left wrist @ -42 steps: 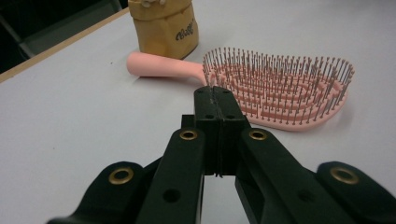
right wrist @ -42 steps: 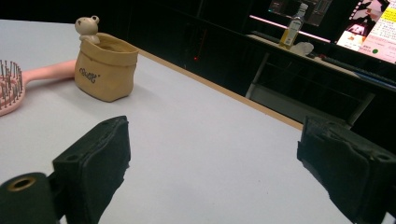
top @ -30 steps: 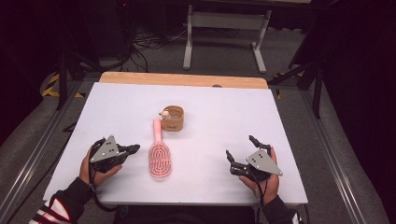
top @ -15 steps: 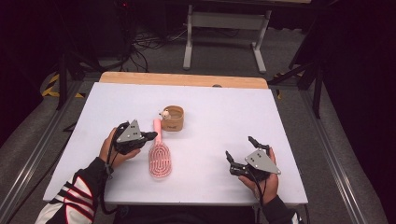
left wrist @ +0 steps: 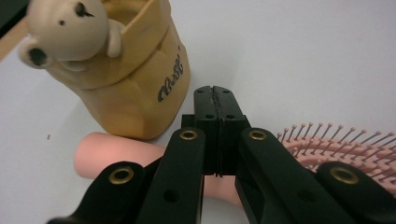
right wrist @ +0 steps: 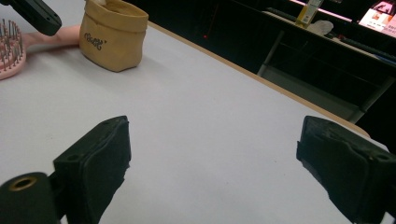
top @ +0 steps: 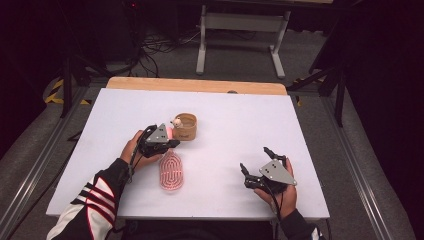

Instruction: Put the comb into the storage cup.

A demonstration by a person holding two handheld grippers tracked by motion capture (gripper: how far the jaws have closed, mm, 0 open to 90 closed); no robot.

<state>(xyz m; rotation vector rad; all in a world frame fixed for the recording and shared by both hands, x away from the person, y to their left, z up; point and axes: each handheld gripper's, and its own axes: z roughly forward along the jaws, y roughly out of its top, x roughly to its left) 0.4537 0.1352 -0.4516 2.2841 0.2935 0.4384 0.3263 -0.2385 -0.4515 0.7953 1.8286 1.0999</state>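
tan pouch beside brush handle

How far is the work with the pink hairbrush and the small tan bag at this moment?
Done: nothing visibly; the pink hairbrush lies flat on the table beside the tan bag. In hand: the left hand-held gripper hangs over the brush handle, jaws shut and empty. Left: gripping and moving the brush. The right hand-held gripper rests open, apart.

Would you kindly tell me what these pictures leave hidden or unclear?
- Brush handle: partly covered by the shut left gripper, left gripper view.
- Brush head: cut by the frame edge, right gripper view.
- Pouch lettering: too small in the high view.
- Pouch contents: hidden by its walls.
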